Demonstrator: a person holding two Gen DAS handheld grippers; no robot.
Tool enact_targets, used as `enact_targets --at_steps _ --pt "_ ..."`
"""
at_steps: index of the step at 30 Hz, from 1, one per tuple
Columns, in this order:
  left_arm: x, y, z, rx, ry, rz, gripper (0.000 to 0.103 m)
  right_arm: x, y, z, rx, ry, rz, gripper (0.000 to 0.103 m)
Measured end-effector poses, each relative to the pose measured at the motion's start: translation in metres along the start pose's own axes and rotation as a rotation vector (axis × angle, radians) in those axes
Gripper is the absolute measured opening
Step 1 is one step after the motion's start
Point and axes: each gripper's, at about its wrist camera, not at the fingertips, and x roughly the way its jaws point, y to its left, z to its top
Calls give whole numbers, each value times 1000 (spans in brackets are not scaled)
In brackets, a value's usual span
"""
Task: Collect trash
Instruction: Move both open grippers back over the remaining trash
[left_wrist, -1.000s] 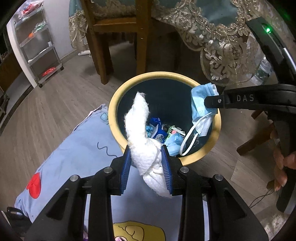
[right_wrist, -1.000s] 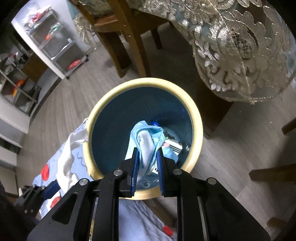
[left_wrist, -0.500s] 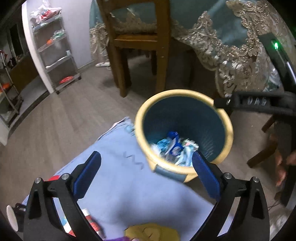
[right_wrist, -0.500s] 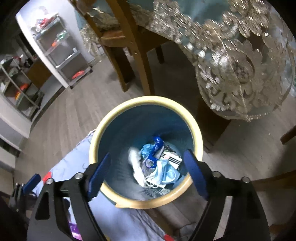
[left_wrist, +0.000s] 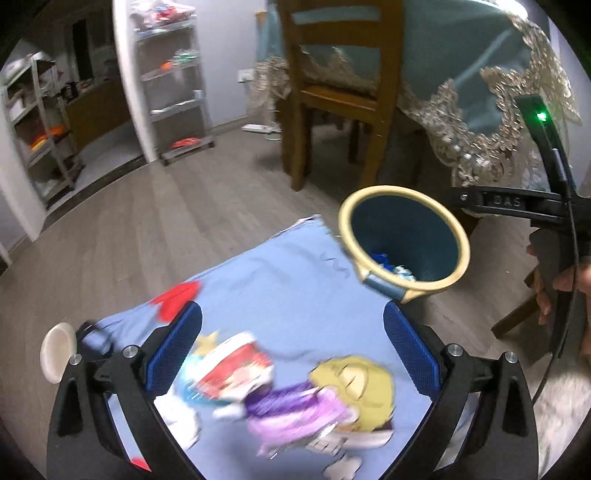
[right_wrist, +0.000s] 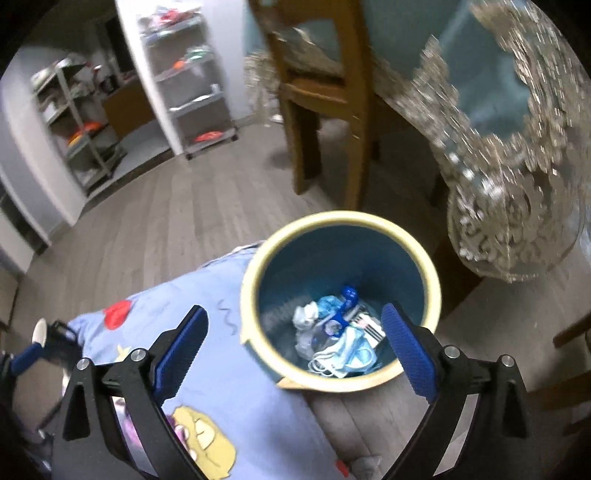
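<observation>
Hovering empty w/ jaws wide, left gripper (left_wrist: 291, 350) sits over the red-and-white wrapper (left_wrist: 231, 365) lying just below its fingers on the blue cloth (left_wrist: 280, 295), so it's nearer than right gripper (right_wrist: 293, 349), jaws opening, nothing between, above the bin (right_wrist: 432, 291).

Pretty clearly someone's home, the dining area by the look of it. There's a wooden chair (left_wrist: 340, 85) top center, tucked up to a table covered with a teal tablecloth (left_wrist: 491, 85) that has a fancy gold lace edge hanging down on the upper right. Grey wood-look floor (left_wrist: 155, 221) runs across the middle, and metal storage shelves (left_wrist: 173, 85) stuffed with household odds and ends stand at the upper left — more racks (right_wrist: 74, 122) sit further left. Lower down, a light blue cartoon-print blanket (left_wrist: 280, 302) is spread on the floor beside a small yellow-rimmed wastebasket (right_wrist: 432, 280) — everyday lived-in stuff.
</observation>
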Motion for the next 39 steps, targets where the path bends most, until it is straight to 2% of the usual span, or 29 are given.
enact_targets --at_steps 6,13,15,19,24,28,33,39 --pt "-41 46 -44 -73 -10 99 97 -23 37 -22 -40 -14 117 96" --pt "-68 96 -89 -197 -5 179 97 -39 74 -46 -102 -26 175 97" --pt "-70 104 -97 -203 -2 207 97 -39 81 -54 -96 -9 195 97" --pt "-65 121 -111 -227 34 250 97 -33 91 -68 -82 42 225 97" --pt "-54 144 -125 -338 84 234 97 -20 110 -83 -128 110 213 97" --pt "-37 140 -128 -310 130 248 97 -13 115 -86 -135 133 205 97" --pt "-5 132 -131 -246 197 257 97 11 119 -96 -133 224 220 97" --pt "19 138 -136 -305 236 218 97 42 129 -112 -177 324 155 97"
